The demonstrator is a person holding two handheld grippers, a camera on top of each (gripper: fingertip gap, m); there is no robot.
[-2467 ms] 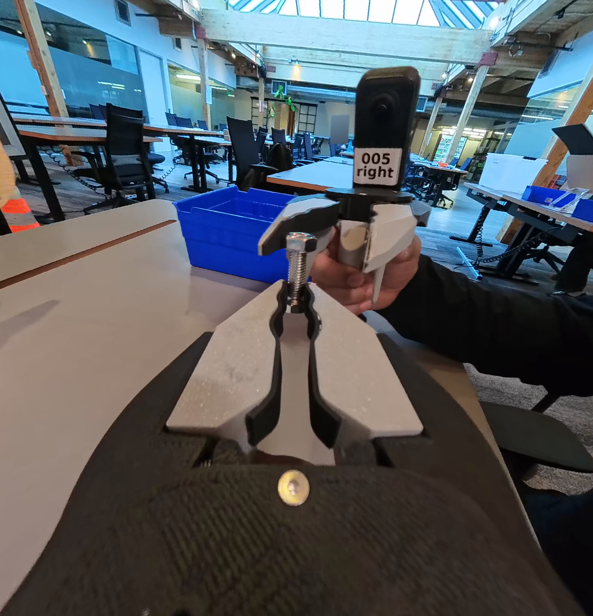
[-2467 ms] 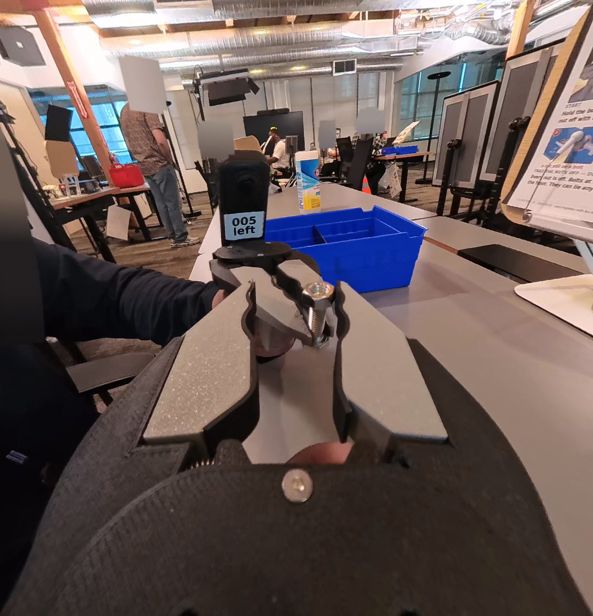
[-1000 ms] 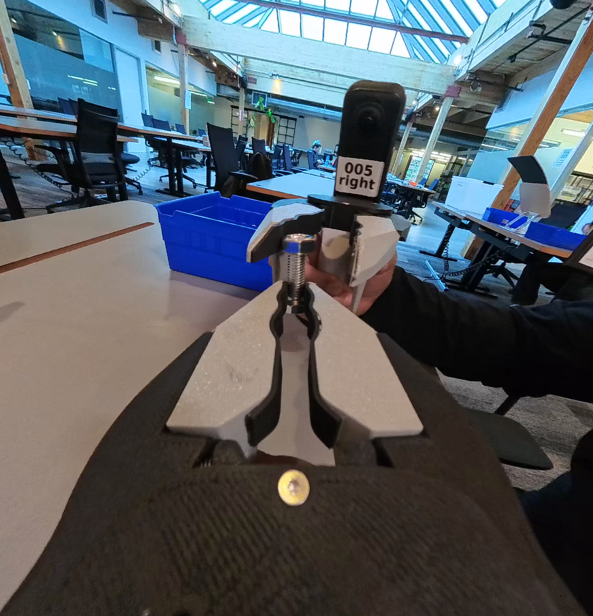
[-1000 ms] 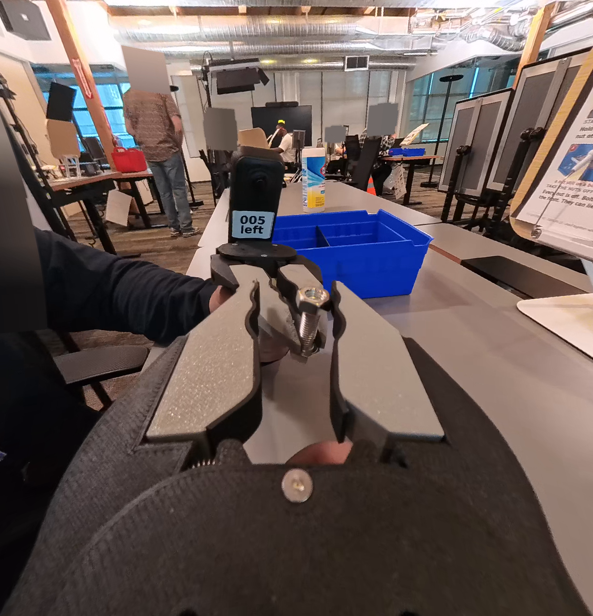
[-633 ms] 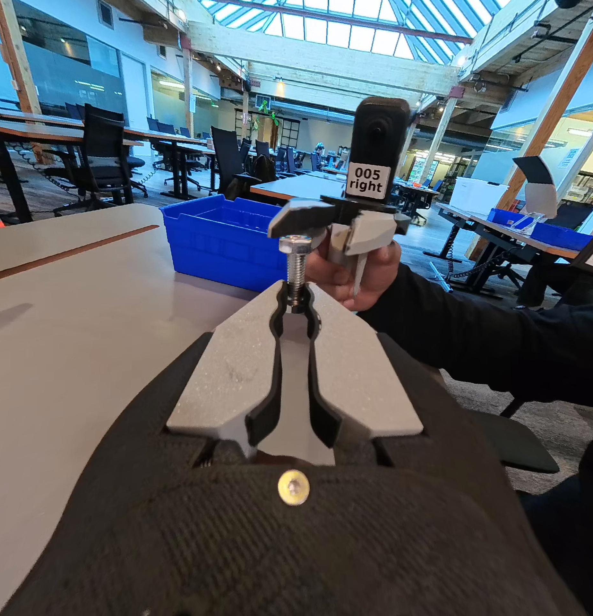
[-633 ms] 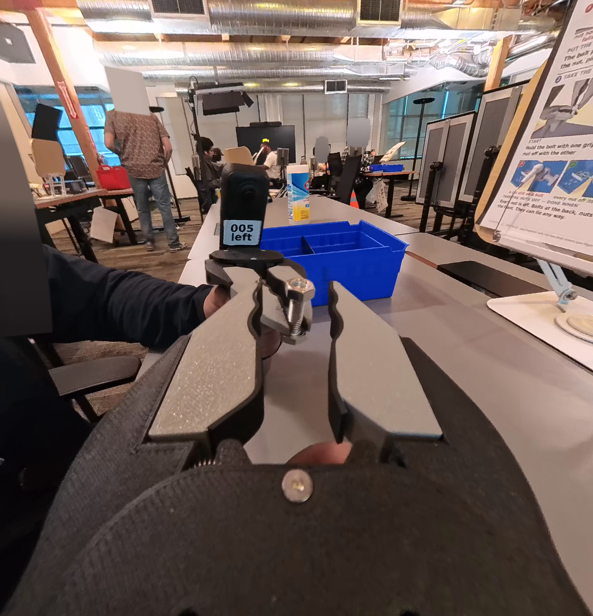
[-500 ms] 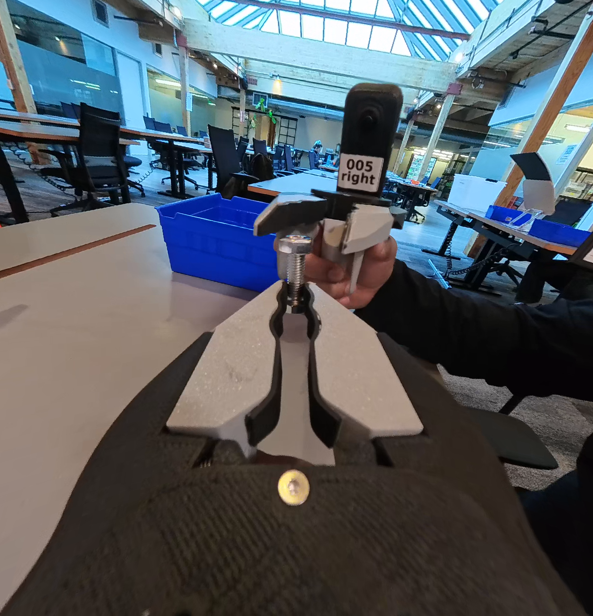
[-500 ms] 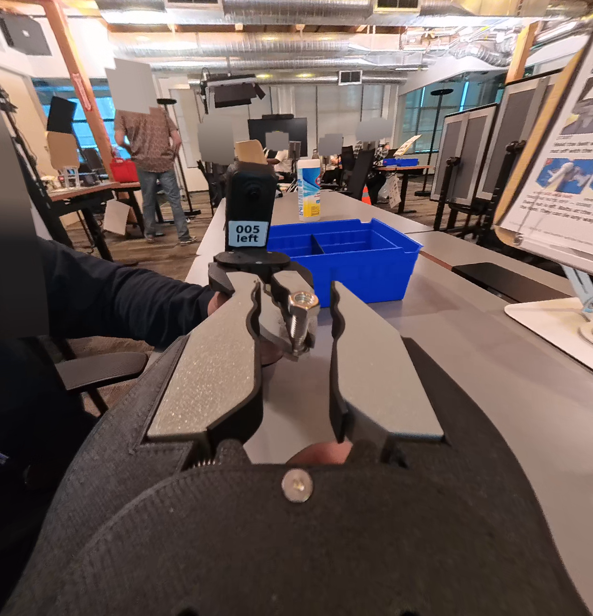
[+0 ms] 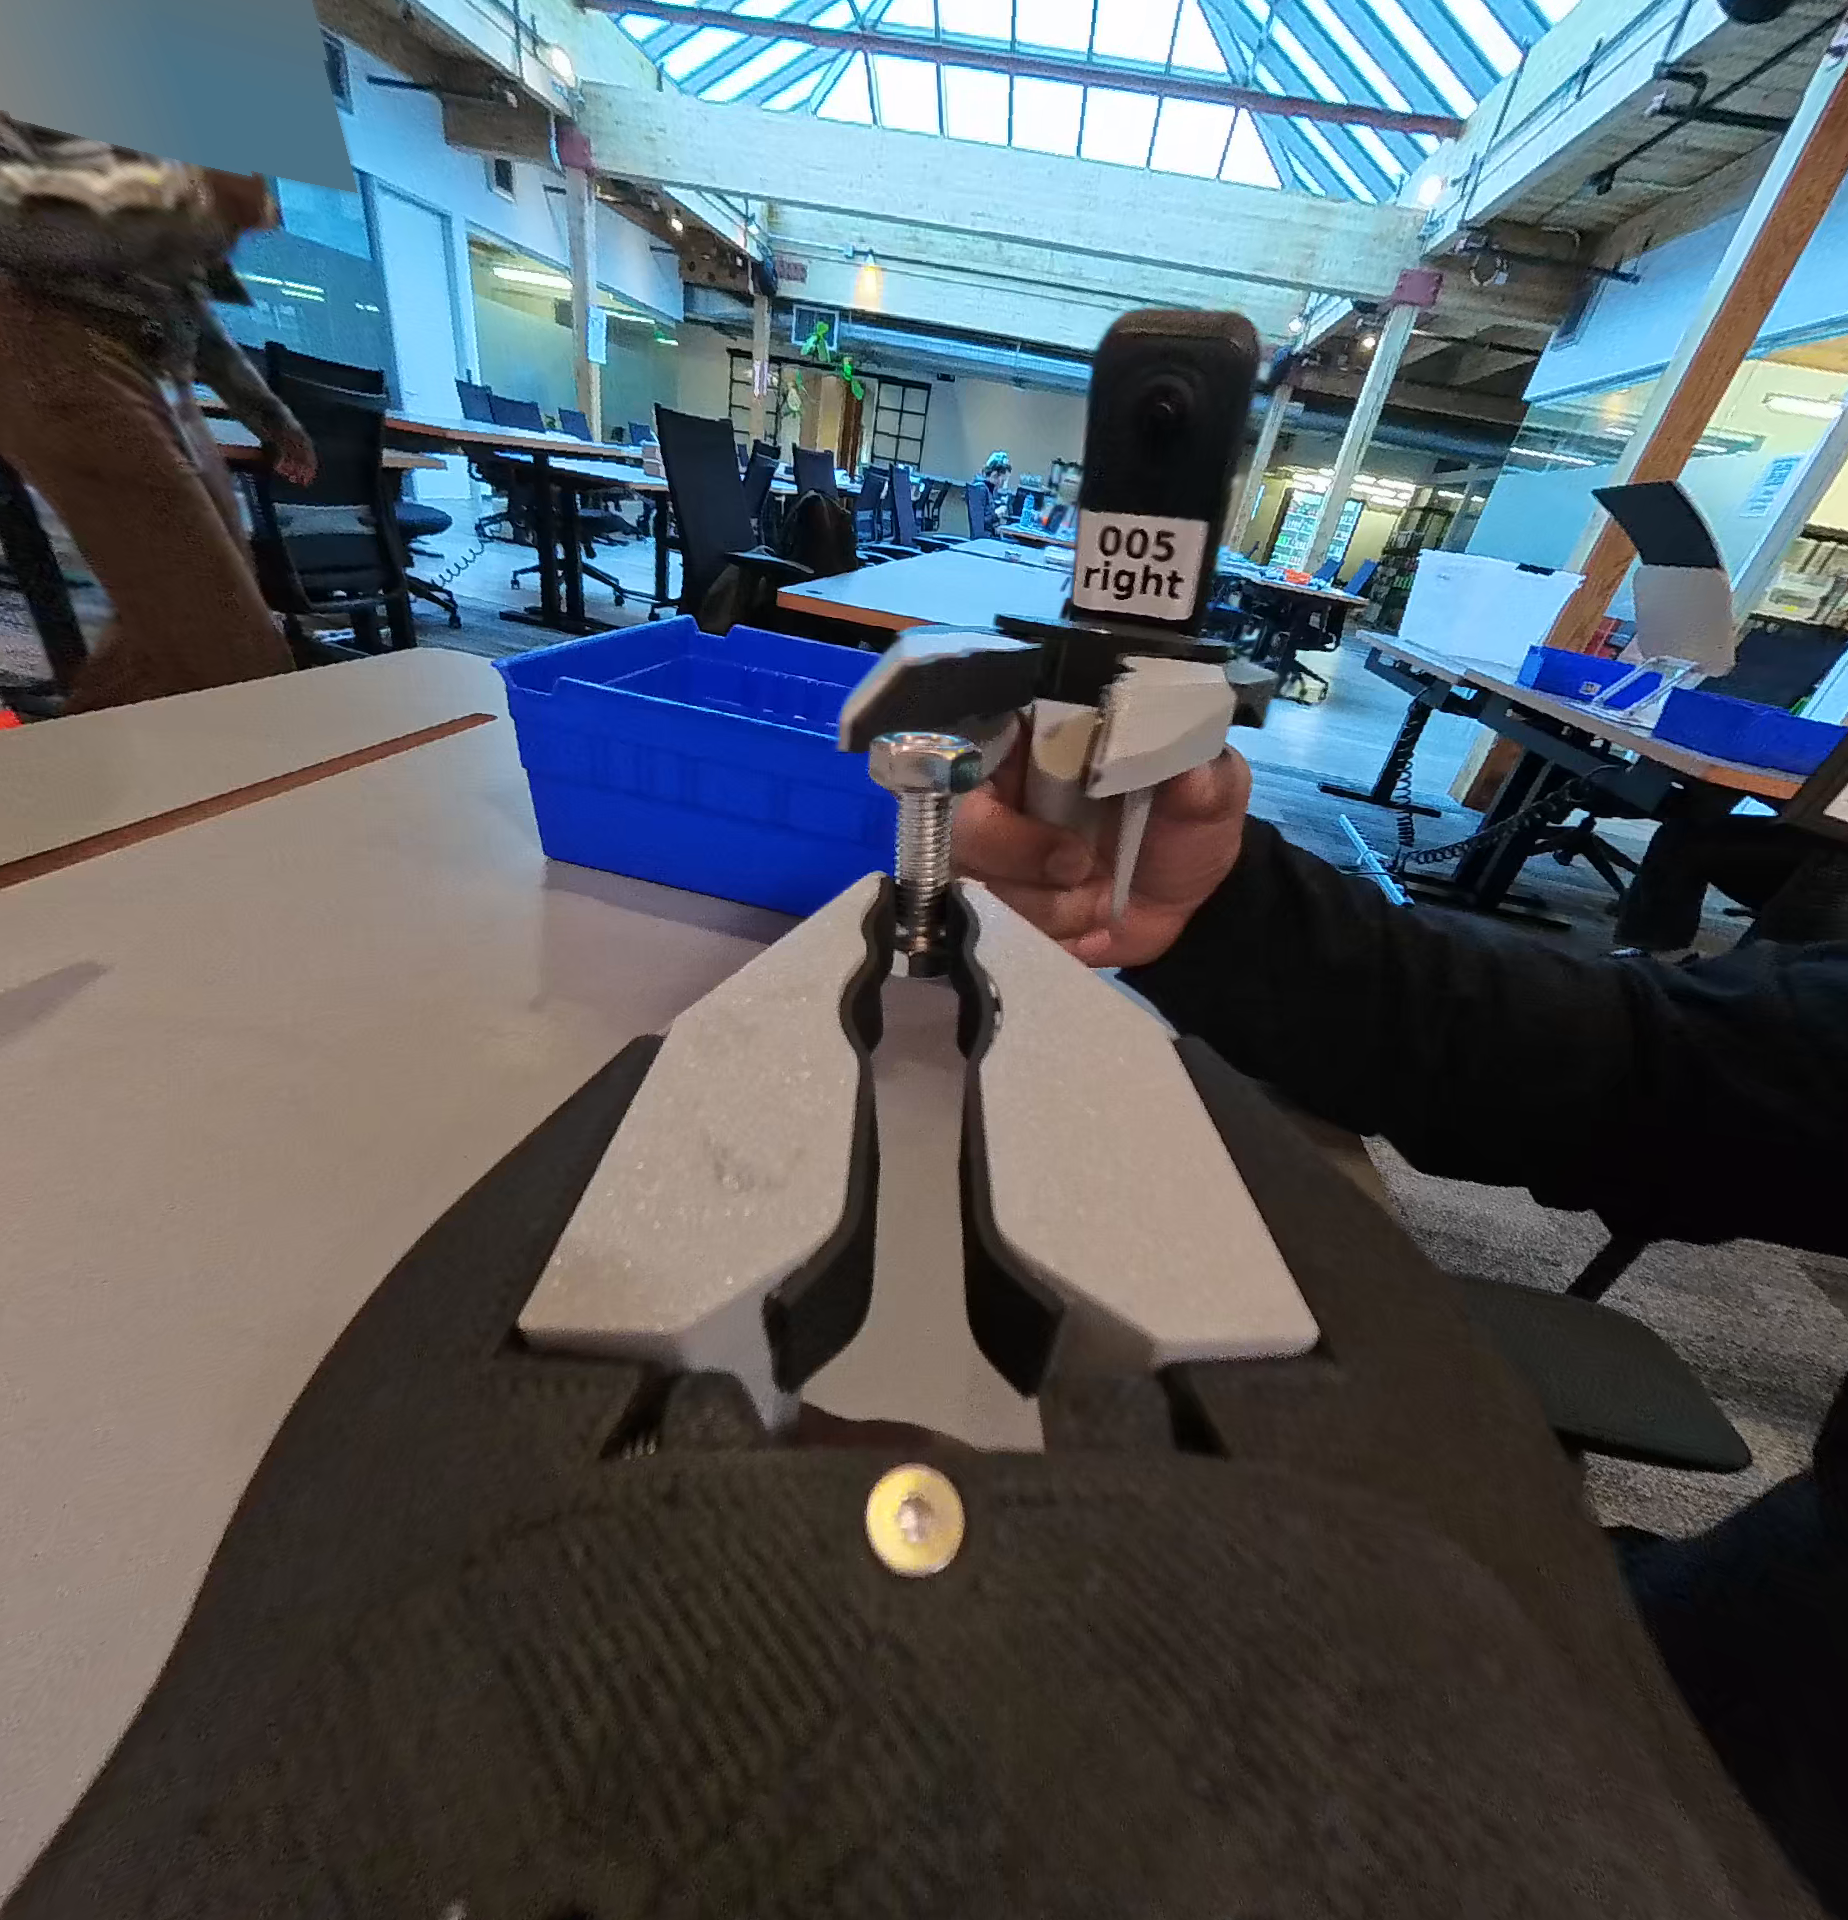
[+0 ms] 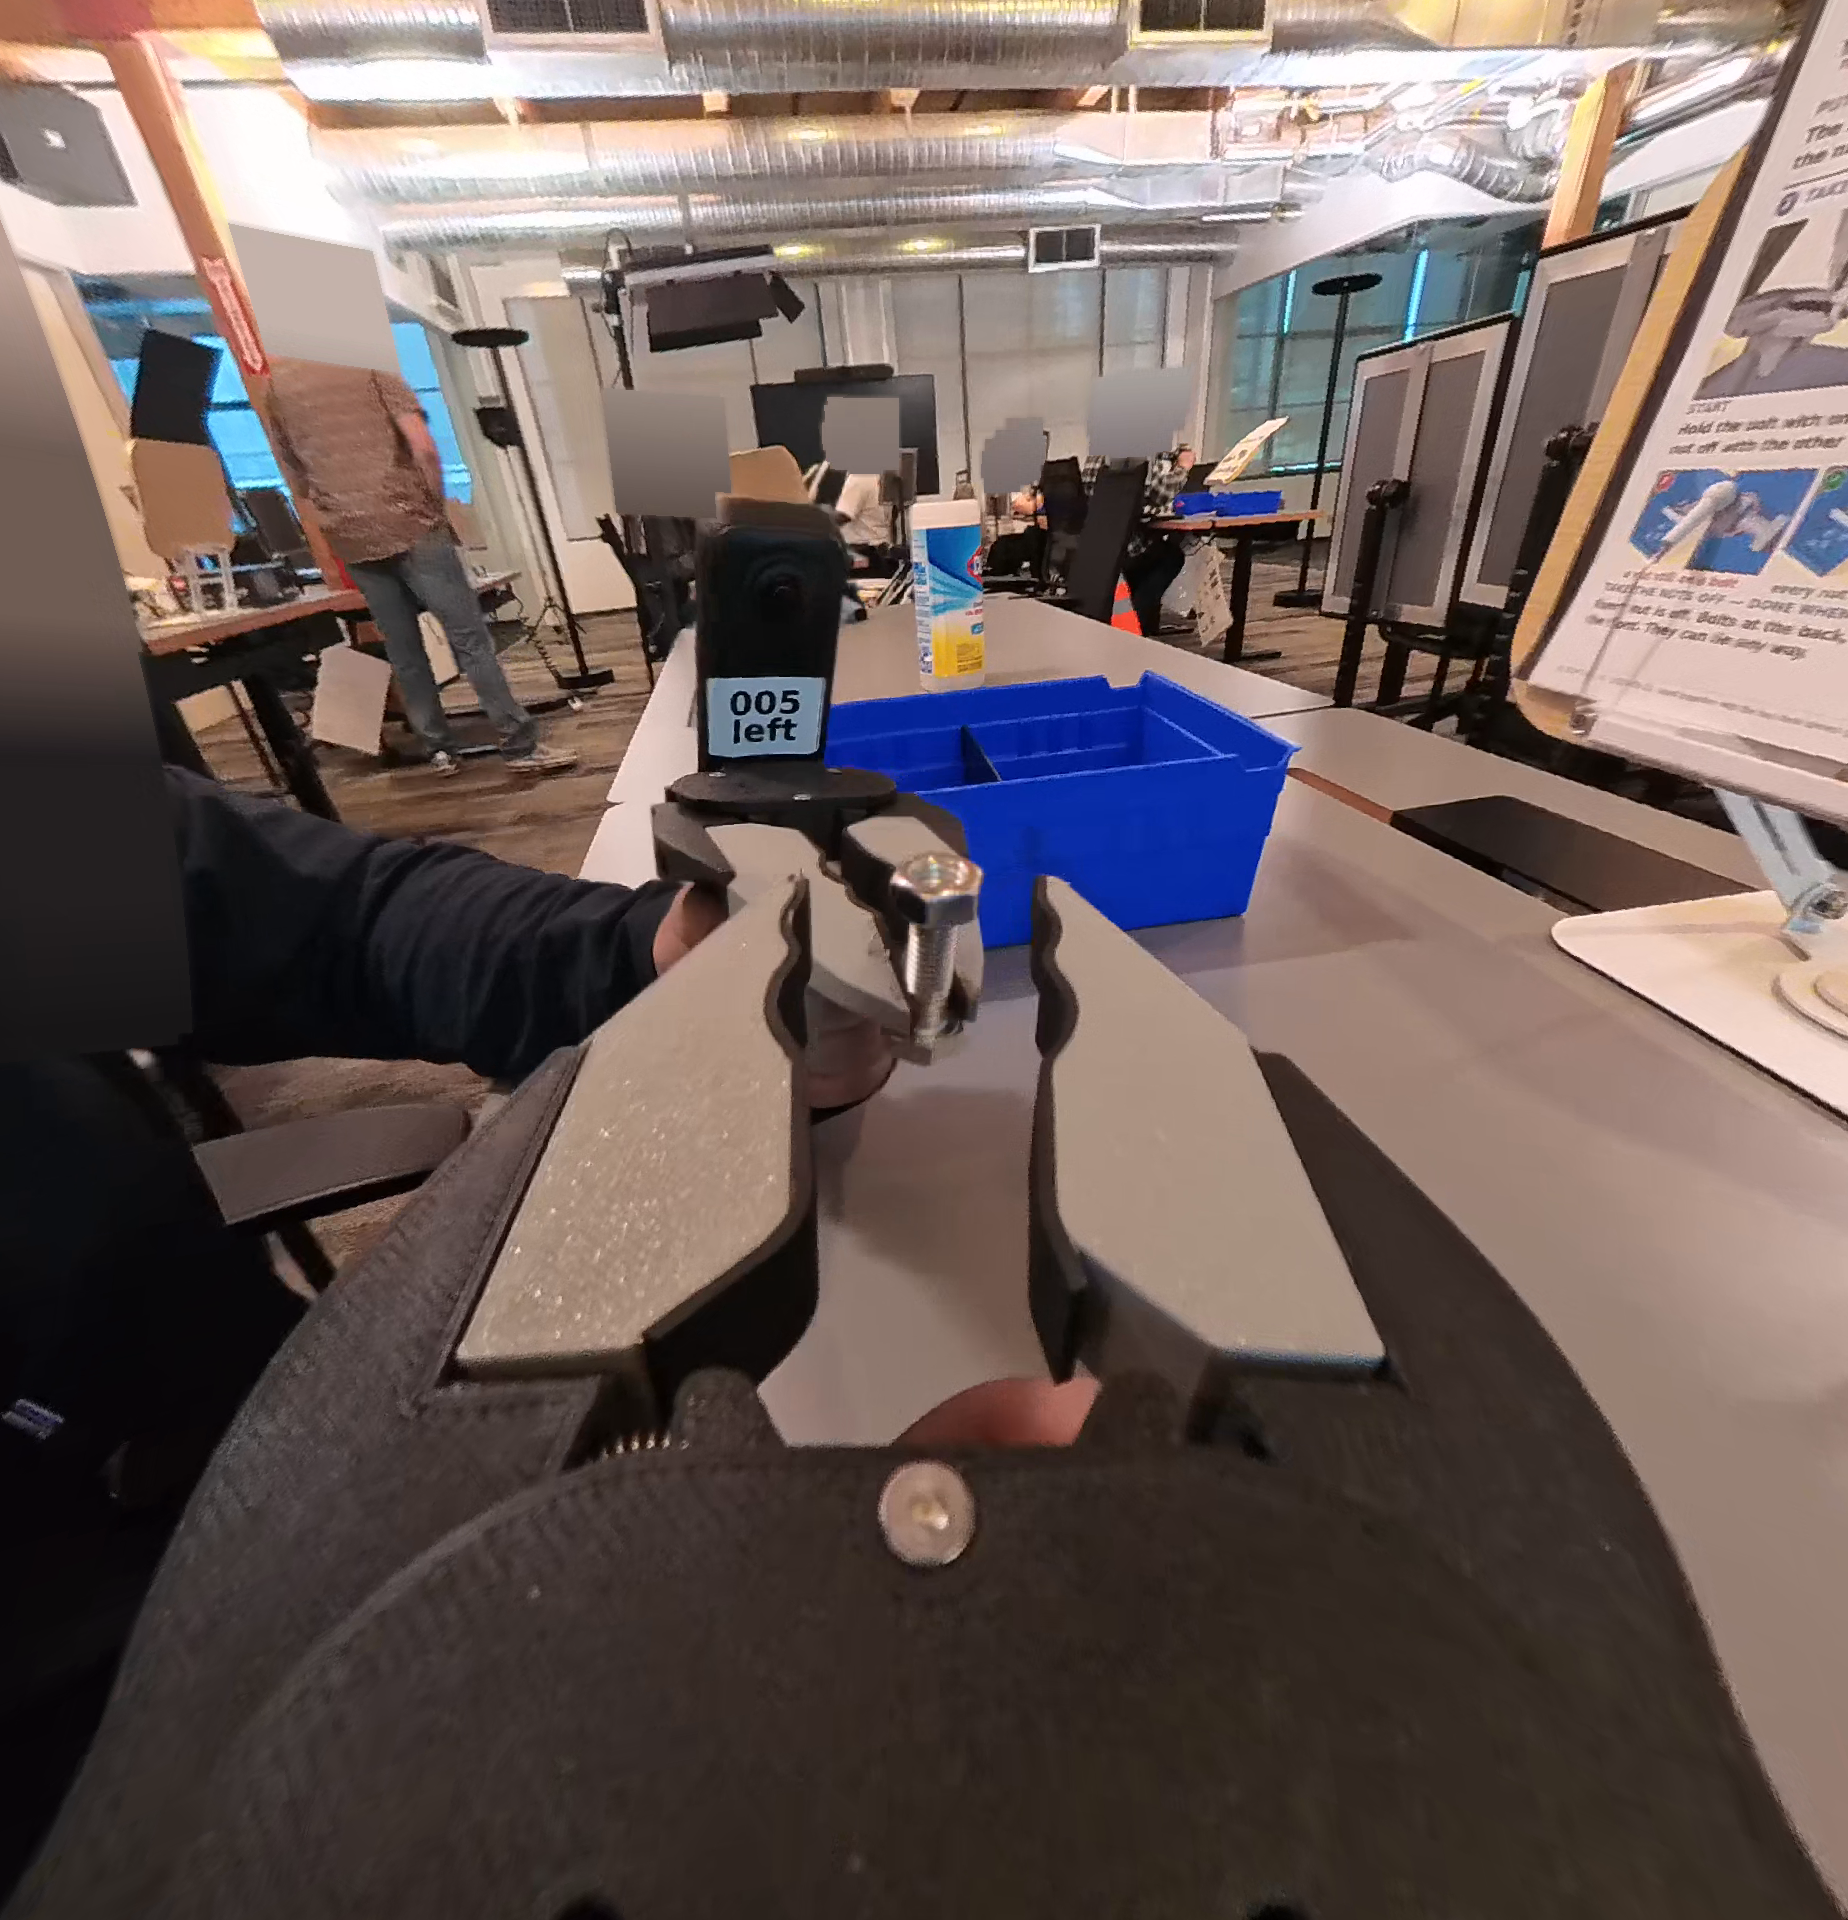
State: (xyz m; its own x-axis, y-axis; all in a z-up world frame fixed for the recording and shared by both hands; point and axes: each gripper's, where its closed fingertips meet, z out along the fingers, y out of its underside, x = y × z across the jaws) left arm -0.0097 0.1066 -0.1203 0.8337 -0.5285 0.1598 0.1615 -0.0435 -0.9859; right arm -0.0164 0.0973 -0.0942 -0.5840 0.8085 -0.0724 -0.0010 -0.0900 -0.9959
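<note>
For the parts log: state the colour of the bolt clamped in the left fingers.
Shiny silver bolt; left wrist view shows it best.

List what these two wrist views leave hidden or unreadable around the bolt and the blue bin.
- Bolt tip: left wrist view, buried between the left gripper fingers.
- Any nut on the bolt: none visible; the clamped threads are hidden.
- Blue bin floor: both views, hidden by its walls.
- Right gripper contact with the bolt: right wrist view, unclear.

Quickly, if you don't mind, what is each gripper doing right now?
Left gripper: shut on the upright silver hex-head bolt, gripping its lower threads.
Right gripper: open, holding nothing, its fingers either side of that bolt.
</note>
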